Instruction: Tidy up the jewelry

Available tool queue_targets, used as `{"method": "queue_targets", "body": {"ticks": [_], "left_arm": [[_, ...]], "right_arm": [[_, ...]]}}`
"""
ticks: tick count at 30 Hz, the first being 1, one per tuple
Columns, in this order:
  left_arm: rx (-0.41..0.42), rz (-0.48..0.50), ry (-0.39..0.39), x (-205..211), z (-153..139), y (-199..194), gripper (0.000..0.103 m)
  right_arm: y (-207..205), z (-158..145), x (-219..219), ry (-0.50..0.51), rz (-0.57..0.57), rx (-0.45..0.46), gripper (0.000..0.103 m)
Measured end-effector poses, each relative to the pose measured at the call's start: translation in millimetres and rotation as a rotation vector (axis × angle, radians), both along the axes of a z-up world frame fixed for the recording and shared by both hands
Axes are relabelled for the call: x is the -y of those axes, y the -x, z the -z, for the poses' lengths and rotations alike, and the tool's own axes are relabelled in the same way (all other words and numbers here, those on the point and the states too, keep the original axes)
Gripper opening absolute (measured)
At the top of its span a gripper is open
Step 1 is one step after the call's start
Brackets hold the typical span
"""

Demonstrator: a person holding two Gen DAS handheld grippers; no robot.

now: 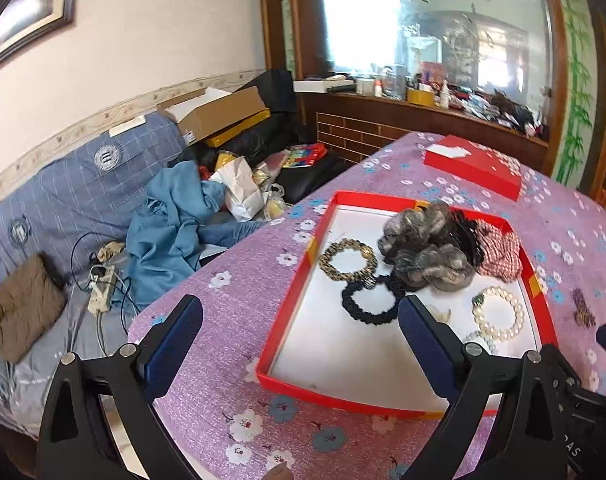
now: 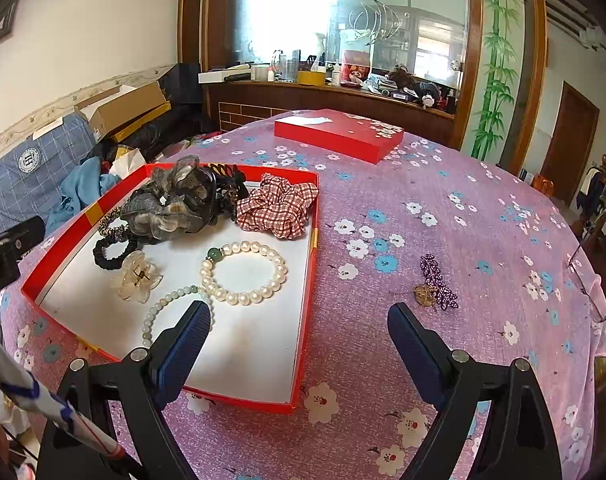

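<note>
A red tray [image 1: 287, 292] [image 2: 310, 280] on the purple flowered table holds a pearl bracelet [image 2: 243, 272] [image 1: 499, 312], a pale bead bracelet [image 2: 163, 308], a clear claw clip [image 2: 137, 276], a black scrunchie [image 1: 369, 300] [image 2: 113, 252], a gold chain bracelet [image 1: 347, 260], a grey scrunchie [image 1: 423, 248] [image 2: 171, 204] and a red checked scrunchie [image 2: 277, 204] [image 1: 499, 248]. A purple beaded hair clip [image 2: 437, 282] [image 1: 583, 308] lies on the cloth right of the tray. My left gripper [image 1: 301, 320] is open above the tray's left edge. My right gripper [image 2: 299, 324] is open over the tray's right edge.
The tray's red lid [image 2: 339, 134] [image 1: 475, 166] lies at the table's far side. A cluttered sofa [image 1: 63, 220] stands left of the table. A wooden counter with a mirror [image 2: 331, 92] is behind. Glasses [image 2: 591, 288] lie at the table's right edge.
</note>
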State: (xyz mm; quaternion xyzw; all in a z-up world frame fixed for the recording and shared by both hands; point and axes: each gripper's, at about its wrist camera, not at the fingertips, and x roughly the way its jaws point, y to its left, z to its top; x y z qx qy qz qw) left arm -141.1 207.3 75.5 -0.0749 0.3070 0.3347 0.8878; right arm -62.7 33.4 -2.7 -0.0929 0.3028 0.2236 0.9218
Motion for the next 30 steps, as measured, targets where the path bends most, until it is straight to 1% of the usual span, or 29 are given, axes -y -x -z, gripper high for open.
{"method": "queue_targets", "body": {"ticks": [2,6,9,11,21,30], "left_arm": [[-0.024,0.017,-0.005,5.6,1.8,-4.1,0.098],[-0.079,-0.005,-0.047,13.4,6.5,-10.3,0.098],[-0.093,-0.016,-0.086,18.0,8.3,-12.3,0.098],[-0.100,-0.018,-0.096,18.7,9.5,-13.1,0.098],[-0.130,-0.018,-0.101,16.1,18.5,-14.4,0.098],[-0.143,-0.015,-0.104,17.8,20.3,-15.1,0.098]], "right_arm": [[0.2,-0.3,0.0,0.002,-0.001,0.004,0.093],[0.2,-0.2,-0.4,0.004,-0.002,0.003,0.093],[0.1,0.0,-0.7,0.005,-0.002,0.003,0.093],[0.2,0.3,-0.9,0.008,-0.002,0.004,0.093],[-0.3,0.9,-2.9,0.015,0.001,0.003,0.093],[-0.6,0.8,-1.9,0.016,0.002,0.008,0.093]]}}
